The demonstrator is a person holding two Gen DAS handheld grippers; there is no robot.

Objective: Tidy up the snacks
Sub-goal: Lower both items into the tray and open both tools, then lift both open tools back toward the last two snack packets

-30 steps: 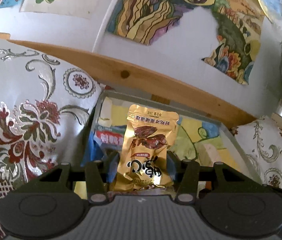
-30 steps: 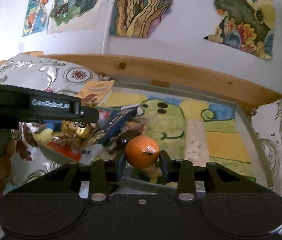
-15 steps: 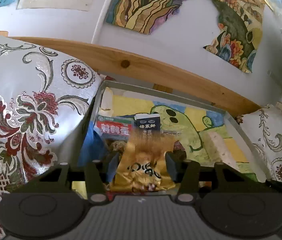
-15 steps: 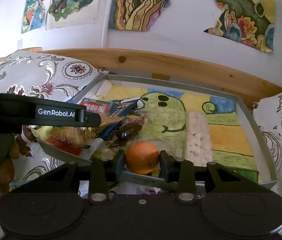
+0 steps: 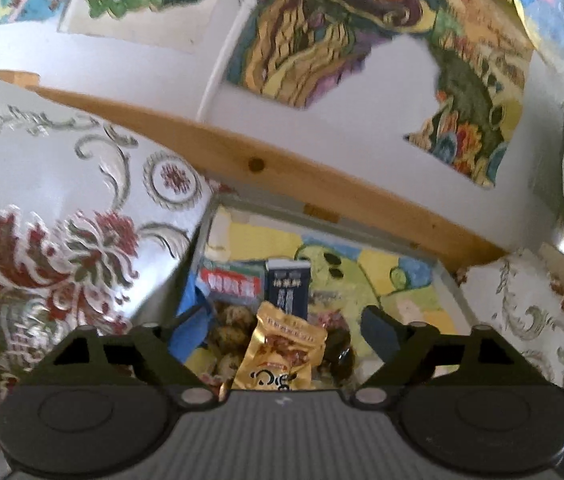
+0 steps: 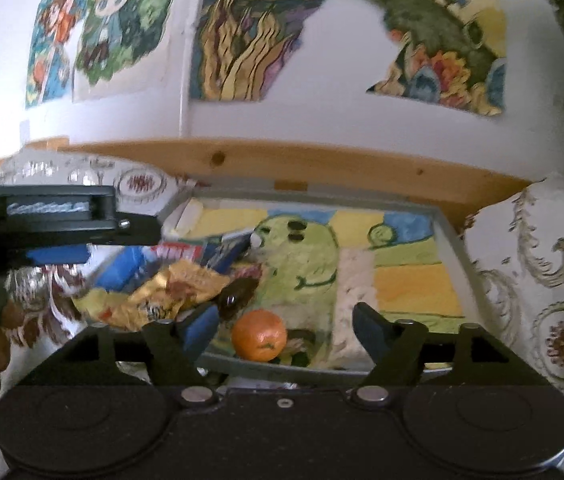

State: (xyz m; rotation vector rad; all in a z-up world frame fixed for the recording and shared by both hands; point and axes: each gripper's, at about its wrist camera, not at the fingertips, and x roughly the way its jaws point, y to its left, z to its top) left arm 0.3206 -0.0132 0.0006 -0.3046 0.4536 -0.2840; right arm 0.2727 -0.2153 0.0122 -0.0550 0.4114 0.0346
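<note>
A grey tray (image 6: 456, 248) lined with a green cartoon picture holds the snacks. My left gripper (image 5: 282, 326) is open above the tray's left part, and the gold snack packet (image 5: 282, 354) lies loose between its spread fingers on a pile of wrapped snacks. My right gripper (image 6: 284, 326) is open too. The orange (image 6: 259, 335) rests in the tray near its front rim, free between the fingers. In the right wrist view the gold packet (image 6: 169, 292) lies crumpled on the pile at the tray's left, under the left gripper's body (image 6: 41, 224).
A dark blue packet (image 5: 288, 288) and a red-and-green packet (image 5: 231, 282) stand behind the pile. Patterned cushions (image 5: 53, 216) (image 6: 542, 288) flank the tray on both sides. A wooden rail (image 6: 282, 164) and a postered wall rise behind it. The tray's right half (image 6: 410, 276) holds nothing.
Both grippers have opened. The gold packet dropped from the left gripper onto the snack pile, and the orange left the right gripper and now sits in the tray.
</note>
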